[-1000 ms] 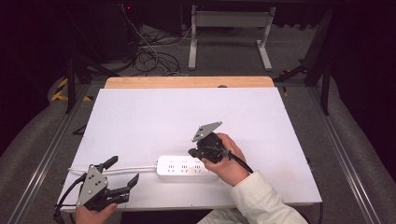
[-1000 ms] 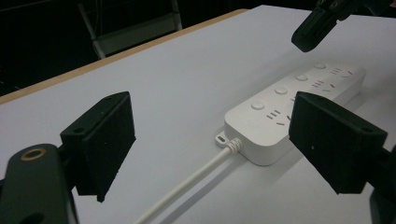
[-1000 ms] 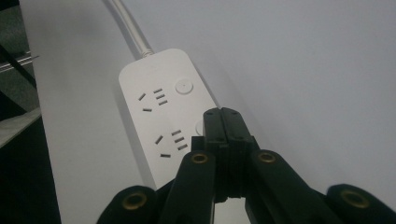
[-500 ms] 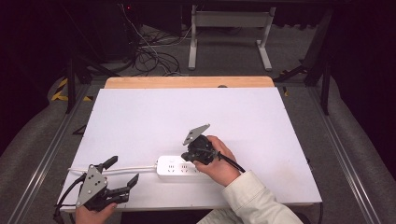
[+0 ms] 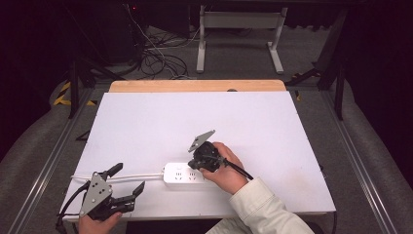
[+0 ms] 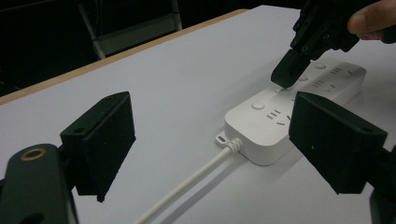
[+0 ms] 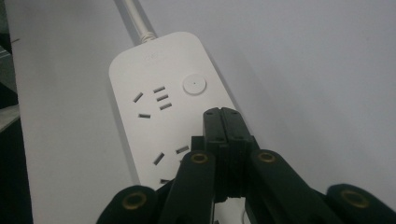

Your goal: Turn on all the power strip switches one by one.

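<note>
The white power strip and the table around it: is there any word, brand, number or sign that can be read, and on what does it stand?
No text can be read.
Faint embossed mark, too blurred to read: on the white plastic power strip, at its cable end.
The round white button beside the sockets bears no legible sign.
The white table top bears no writing.

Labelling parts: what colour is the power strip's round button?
White, like the power strip; the button shows best in the right gripper view.
</note>
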The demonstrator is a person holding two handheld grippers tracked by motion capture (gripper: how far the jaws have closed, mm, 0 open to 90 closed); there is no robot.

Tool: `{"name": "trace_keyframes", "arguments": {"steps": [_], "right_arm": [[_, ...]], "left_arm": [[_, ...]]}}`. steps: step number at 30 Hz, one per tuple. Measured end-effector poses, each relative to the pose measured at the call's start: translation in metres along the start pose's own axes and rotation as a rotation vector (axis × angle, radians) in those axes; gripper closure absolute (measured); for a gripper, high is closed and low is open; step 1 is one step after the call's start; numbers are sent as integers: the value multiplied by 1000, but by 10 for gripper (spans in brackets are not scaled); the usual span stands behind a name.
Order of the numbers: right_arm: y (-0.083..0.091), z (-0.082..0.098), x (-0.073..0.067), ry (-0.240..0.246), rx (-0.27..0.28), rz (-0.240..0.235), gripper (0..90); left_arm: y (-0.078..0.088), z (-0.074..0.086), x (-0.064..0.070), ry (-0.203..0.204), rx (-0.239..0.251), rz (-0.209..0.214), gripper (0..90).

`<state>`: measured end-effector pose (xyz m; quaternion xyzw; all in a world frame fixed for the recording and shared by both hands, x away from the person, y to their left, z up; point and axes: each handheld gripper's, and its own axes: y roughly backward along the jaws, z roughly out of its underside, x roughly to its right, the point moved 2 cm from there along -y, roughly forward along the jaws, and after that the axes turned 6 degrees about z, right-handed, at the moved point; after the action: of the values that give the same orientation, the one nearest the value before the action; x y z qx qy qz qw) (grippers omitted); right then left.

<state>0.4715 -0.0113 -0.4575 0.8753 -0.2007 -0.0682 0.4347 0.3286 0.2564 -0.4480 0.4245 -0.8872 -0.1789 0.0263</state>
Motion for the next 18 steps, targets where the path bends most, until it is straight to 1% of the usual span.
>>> {"name": "trace_keyframes", "arguments": {"steps": [2, 4, 7, 9, 11, 13, 14, 18], "right_arm": [[-1, 0, 0, 0, -3, 3, 900], [-2, 1, 0, 11, -9, 10, 900], [-3, 1, 0, 11, -2, 8, 900], [-3, 1, 0, 12, -5, 8, 900], [-3, 1, 0, 5, -10, 6, 900], [-4, 2, 1, 2, -12, 0, 900], [-4, 2, 1, 0, -13, -5, 900], [-5, 2, 3, -18, -16, -17, 900]], "left_arm": [[0, 0, 0, 1, -1, 0, 148], [0, 0, 0, -1, -2, 1, 148], [0, 0, 0, 0, -1, 1, 147], [0, 0, 0, -9, -3, -2, 147], [0, 0, 1, -2, 0, 0, 147], [0, 0, 1, -2, -1, 0, 148], [0, 0, 0, -9, -3, -2, 147], [0, 0, 1, -2, -1, 0, 147]]}}
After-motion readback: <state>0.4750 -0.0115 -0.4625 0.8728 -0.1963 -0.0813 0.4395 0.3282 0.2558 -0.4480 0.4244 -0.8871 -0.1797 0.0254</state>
